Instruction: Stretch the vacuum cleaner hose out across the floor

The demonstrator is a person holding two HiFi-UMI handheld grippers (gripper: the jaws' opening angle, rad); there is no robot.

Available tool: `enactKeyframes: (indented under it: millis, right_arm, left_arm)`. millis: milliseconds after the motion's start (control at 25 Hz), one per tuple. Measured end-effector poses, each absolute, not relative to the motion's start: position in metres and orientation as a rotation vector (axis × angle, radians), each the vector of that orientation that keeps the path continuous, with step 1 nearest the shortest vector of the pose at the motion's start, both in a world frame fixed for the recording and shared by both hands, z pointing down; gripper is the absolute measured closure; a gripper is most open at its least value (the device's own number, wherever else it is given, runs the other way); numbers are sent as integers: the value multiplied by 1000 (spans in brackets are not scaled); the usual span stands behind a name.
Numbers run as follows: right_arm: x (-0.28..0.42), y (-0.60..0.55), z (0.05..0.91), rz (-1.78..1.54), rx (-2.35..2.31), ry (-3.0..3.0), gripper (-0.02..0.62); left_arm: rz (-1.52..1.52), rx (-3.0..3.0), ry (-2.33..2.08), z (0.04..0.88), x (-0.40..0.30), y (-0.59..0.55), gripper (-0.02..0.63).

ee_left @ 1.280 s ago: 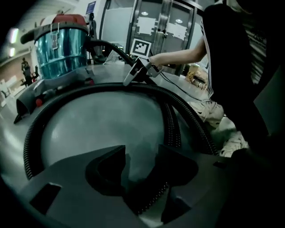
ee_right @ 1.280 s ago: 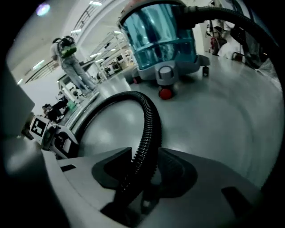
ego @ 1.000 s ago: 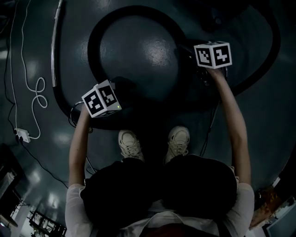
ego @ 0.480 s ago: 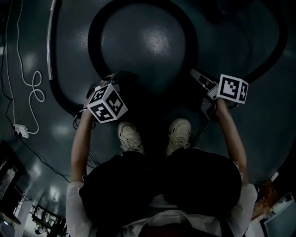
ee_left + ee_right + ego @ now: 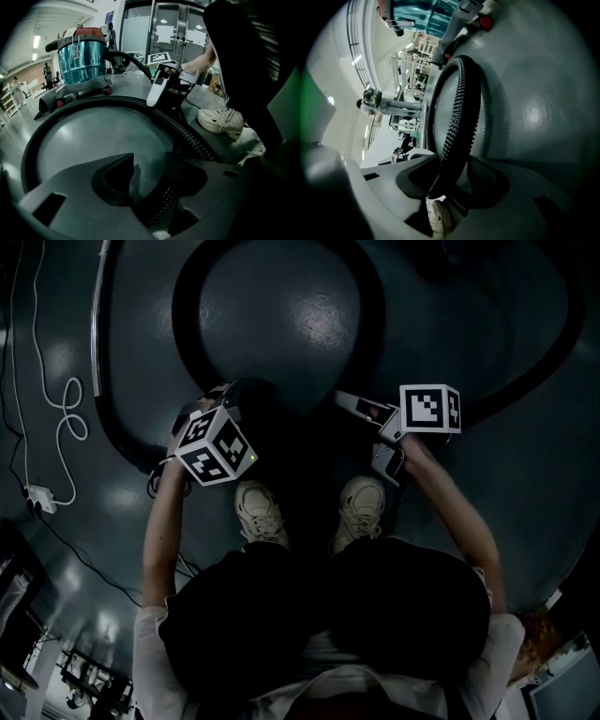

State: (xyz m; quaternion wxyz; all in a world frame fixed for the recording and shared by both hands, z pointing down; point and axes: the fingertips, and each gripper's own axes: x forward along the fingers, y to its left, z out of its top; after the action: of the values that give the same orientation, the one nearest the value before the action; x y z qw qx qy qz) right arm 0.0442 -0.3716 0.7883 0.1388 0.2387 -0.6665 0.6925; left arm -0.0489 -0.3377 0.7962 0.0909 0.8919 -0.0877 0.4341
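A black ribbed vacuum hose [image 5: 281, 268] lies in a loop on the dark floor ahead of my feet. My left gripper [image 5: 220, 399] is at the loop's near left side. Its jaws have just been closing, and in the left gripper view [image 5: 150, 180] the hose [image 5: 161, 201] runs between them, gripped deep in the jaws. My right gripper [image 5: 354, 404] points left at the loop's near right side. In the right gripper view [image 5: 450, 180] it is shut on the hose [image 5: 457, 122]. The teal canister vacuum [image 5: 83, 58] stands beyond the loop.
A metal wand [image 5: 97, 324] lies at the far left beside a white cable [image 5: 70, 418] and its plug block [image 5: 39, 495]. My two white shoes [image 5: 261, 512] [image 5: 361, 502] stand just behind the grippers. People and racks show far off in the right gripper view.
My right gripper has come back toward my feet and then left, rolling over, with the hose in it. The left gripper stayed in place and tilted a little.
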Motion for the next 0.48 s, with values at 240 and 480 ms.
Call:
enactKeyframes:
  millis: [240, 480]
  right_arm:
    - [156, -470, 782, 1459, 1038, -2016, 400]
    - [296, -538, 755, -49, 1037, -1531, 583]
  left_arm:
    - [1281, 2583, -207, 797, -50, -336, 390]
    - [1460, 2573, -236, 809, -57, -333, 468]
